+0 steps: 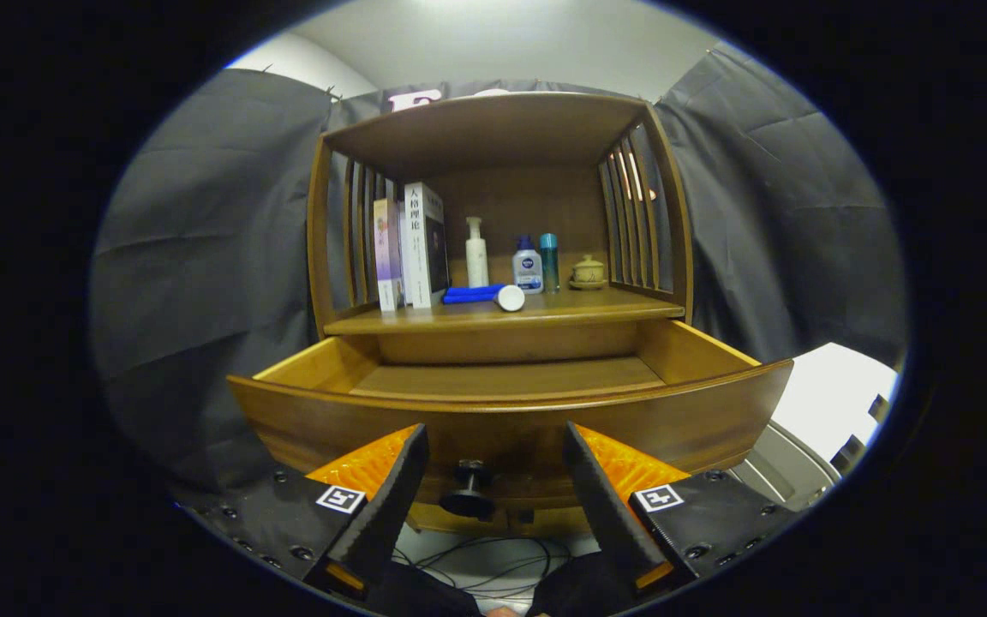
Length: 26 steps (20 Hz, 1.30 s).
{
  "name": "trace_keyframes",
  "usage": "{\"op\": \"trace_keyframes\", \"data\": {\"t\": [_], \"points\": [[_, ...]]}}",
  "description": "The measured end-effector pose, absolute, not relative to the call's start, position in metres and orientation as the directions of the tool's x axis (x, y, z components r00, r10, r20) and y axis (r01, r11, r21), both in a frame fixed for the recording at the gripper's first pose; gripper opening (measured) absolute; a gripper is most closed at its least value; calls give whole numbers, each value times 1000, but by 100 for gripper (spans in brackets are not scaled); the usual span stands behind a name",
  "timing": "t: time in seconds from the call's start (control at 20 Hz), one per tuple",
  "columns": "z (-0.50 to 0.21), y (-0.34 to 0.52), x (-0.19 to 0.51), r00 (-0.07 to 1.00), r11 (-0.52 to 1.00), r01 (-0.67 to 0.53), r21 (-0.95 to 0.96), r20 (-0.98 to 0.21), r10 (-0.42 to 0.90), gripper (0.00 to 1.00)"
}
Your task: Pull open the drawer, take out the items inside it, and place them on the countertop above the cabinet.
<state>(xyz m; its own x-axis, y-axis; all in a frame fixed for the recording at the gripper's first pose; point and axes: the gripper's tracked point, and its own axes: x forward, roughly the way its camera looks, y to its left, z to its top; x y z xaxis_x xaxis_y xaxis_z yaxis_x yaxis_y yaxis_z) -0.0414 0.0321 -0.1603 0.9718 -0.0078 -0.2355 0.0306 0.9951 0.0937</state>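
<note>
1. Gripper view, looking forward along the gripper [493, 441]: its fingers stand spread apart with nothing between them but the drawer knob [468, 491], which sits in the gap without touching either finger; I read the gripper as released.
2. The drawer [511, 420] is pulled well out of the cabinet [498, 128]; its curved front panel lies just ahead of the fingertips; the part of its floor that I can see is bare wood, and the near strip behind the front panel is hidden, so I cannot tell whether any item remains inside.
3. On the countertop [493, 313] above the drawer lies a blue tube with a white cap [483, 296], on its side near the front edge; behind it stand books [412, 244], a white pump bottle [476, 253], a small blue-capped bottle [528, 267], a teal bottle [549, 261] and a small lidded pot [588, 272].
4. Handling, as I judge it: the tube looks light, smooth and round, so it may roll or slip; I would take it across the middle of its body, with a gentle squeeze.
5. Room for moving: the drawer mouth is open from above; the shelf's slatted sides and roof close in the countertop, and the standing bottles crowd its back, so the free strip is along the front edge.
</note>
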Motion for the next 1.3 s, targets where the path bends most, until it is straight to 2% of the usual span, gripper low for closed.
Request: {"op": "trace_keyframes", "data": {"t": [0.3, 0.55, 1.0, 1.3], "points": [[-184, 31, -28, 958, 997, 66, 49, -282, -50, 98], [-185, 29, -28, 959, 994, 105, 8, -264, -99, 96], [-192, 30, -4, 963, 996, 85, 15, -258, -78, 98], [-188, 30, 37, 967, 995, 93, 31, -240, -83, 98]]}}
